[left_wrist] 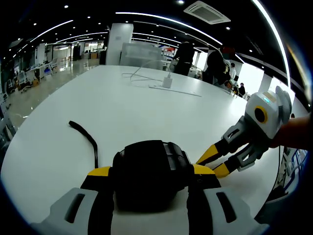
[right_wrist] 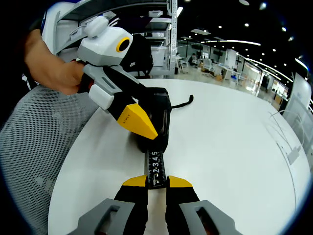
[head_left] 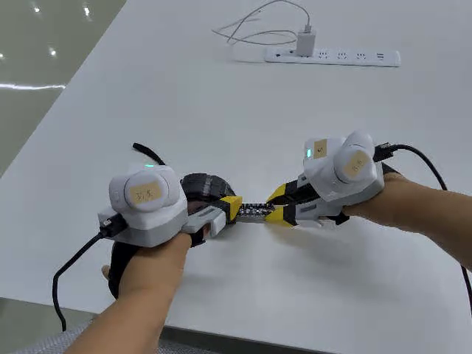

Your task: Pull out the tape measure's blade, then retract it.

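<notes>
Left tool (head_left: 225,210) is clamped around the black tape measure case (head_left: 203,188) resting on the white bench (head_left: 221,110), and the right tool (head_left: 277,205) pinches the tip of the blade (right_wrist: 155,166), barely drawn out. That blade looks thin and springy, likely to snap back, so gripping its end seems best. A power strip (head_left: 332,56) lies well apart, obstructing nothing.

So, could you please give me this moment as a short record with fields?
left gripper: shut on the black tape measure, on the white table
right gripper: shut on the blade tip
blade: out a short way between the grippers, numbers showing
far side: power strip with a charger plugged in
</notes>
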### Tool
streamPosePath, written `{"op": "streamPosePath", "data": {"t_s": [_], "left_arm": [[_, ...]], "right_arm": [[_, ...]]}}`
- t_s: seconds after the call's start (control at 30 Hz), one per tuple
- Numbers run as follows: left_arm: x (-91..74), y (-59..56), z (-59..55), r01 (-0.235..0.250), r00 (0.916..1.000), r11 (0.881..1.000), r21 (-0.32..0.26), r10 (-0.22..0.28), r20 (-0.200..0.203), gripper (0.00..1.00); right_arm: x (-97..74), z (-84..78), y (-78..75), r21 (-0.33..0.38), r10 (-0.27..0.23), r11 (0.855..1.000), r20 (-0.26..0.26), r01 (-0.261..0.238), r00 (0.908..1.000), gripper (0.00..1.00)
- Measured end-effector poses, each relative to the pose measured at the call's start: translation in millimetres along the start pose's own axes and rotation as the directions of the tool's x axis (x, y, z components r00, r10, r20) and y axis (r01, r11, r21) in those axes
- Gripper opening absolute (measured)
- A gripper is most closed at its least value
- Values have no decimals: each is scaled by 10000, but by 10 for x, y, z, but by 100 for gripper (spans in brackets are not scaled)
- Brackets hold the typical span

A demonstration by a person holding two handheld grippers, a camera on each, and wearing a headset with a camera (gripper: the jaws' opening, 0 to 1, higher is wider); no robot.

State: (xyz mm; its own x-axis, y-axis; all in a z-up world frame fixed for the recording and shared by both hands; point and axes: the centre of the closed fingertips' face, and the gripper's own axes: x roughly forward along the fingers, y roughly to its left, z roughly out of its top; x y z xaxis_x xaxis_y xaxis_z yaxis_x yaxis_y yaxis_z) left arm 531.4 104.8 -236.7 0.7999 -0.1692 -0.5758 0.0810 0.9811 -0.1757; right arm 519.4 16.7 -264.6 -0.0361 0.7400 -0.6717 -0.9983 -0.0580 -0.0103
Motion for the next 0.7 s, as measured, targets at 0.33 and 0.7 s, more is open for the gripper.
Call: {"op": "streamPosePath", "data": {"t_s": [0.33, 0.7], "left_arm": [[4, 6, -1, -1, 10000, 10000, 10, 1, 19, 56], [-4, 1, -4, -13, 10000, 10000, -8, 13, 49, 56]], "right_arm": [[77, 64, -6, 33, -15, 10000, 55, 15, 10000, 9], [158, 141, -2, 52, 41, 10000, 133, -42, 9999, 8]]}}
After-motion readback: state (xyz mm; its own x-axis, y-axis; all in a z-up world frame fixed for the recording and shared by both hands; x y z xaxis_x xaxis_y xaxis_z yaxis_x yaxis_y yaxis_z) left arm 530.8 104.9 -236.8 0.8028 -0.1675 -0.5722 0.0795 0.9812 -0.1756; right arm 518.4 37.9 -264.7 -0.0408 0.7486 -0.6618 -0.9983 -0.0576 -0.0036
